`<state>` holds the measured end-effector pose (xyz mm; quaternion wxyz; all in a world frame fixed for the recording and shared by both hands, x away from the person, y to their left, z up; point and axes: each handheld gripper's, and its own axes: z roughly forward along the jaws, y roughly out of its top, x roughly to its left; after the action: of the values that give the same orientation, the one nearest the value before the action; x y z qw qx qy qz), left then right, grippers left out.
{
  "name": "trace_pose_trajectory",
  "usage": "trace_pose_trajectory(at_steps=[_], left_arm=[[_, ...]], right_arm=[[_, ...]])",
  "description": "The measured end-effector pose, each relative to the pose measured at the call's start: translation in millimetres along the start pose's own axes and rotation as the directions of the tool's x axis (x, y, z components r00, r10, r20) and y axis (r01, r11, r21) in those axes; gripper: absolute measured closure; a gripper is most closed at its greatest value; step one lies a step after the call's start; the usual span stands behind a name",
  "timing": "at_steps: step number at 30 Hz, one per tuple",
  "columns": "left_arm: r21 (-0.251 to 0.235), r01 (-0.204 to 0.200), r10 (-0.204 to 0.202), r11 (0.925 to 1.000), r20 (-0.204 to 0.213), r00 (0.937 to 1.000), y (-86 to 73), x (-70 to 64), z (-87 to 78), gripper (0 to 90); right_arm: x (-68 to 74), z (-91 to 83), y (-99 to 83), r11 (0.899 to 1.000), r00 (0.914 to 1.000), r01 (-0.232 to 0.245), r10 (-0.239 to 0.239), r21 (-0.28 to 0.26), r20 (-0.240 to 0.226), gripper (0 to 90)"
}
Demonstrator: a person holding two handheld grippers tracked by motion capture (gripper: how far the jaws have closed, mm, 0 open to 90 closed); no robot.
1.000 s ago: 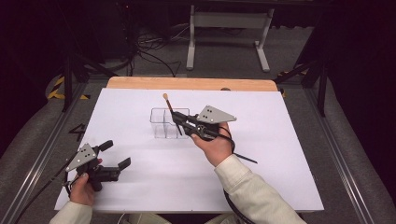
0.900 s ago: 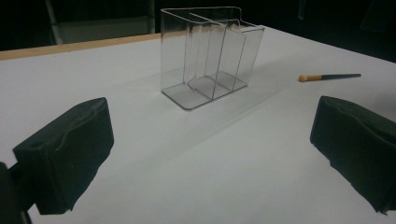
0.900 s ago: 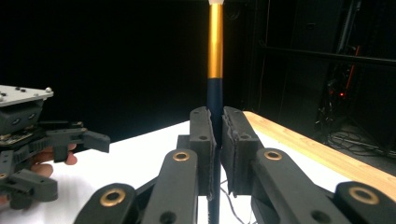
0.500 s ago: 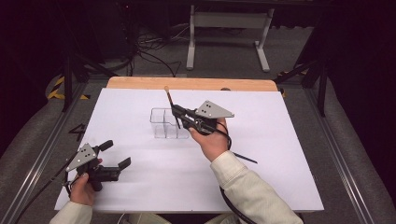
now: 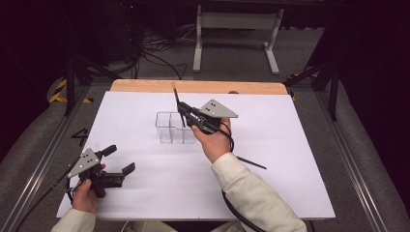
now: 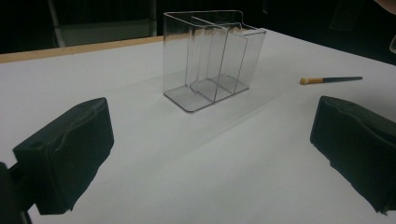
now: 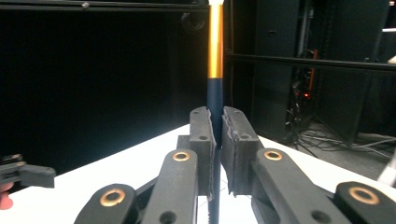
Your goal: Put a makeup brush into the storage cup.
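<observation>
The right hand-held gripper (image 5: pixel 183 113), clamped on a brush (image 7: pixel 215 56), has tipped it upright over the clear organizer (image 5: pixel 175 128); the left hand-held gripper (image 5: pixel 117 159) waits wide open, empty.

Your left gripper (image 5: pixel 117 159) has bare white table (image 5: pixel 300 125) ahead, with the clear divided box (image 6: pixel 211 58) and a loose brush (image 6: pixel 330 80) in its way.

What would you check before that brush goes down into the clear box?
1. Grip: right gripper has its jaws shut on the brush: ok.
2. Brush upright: near vertical in the right gripper view: ok.
3. Clear organizer upright, compartments empty: ok.
4. Brush tip lined up over a compartment: cannot tell.
5. Left gripper apart from the organizer, jaws open: ok.
6. Second brush lies on the table, apart from the organizer: ok.
</observation>
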<state>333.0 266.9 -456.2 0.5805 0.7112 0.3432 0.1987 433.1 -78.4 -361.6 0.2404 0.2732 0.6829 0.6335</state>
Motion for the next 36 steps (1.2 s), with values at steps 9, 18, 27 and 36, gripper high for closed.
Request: trace_pose_trajectory(at_steps=[9, 18, 27, 36], left_arm=[[0.0, -0.007, 0.007, 1.0, 0.0, 1.0, 0.0, 0.2, 0.1, 0.2], [0.001, -0.006, 0.006, 1.0, 0.002, 1.0, -0.1, -0.3, 0.4, 0.2], [0.001, -0.006, 0.006, 1.0, 0.005, 1.0, -0.3, -0.2, 0.7, 0.2], [0.0, -0.004, 0.004, 1.0, 0.003, 1.0, -0.5, -0.1, 1.0, 0.2]], right_arm=[[-0.4, 10.5, -2.8, 1.0, 0.9995, -0.022, 0.022, -0.006, 0.021, 83.1], [0.9, 21.1, -6.8, 0.999, 0.9989, -0.04, 0.041, -0.025, 0.023, 83.0], [-3.6, 28.5, -17.0, 0.999, 0.9981, -0.045, 0.045, -0.021, 0.041, 83.1], [-5.3, 31.4, -28.7, 0.999, 0.9984, -0.044, 0.044, 0.001, 0.035, 83.0]])
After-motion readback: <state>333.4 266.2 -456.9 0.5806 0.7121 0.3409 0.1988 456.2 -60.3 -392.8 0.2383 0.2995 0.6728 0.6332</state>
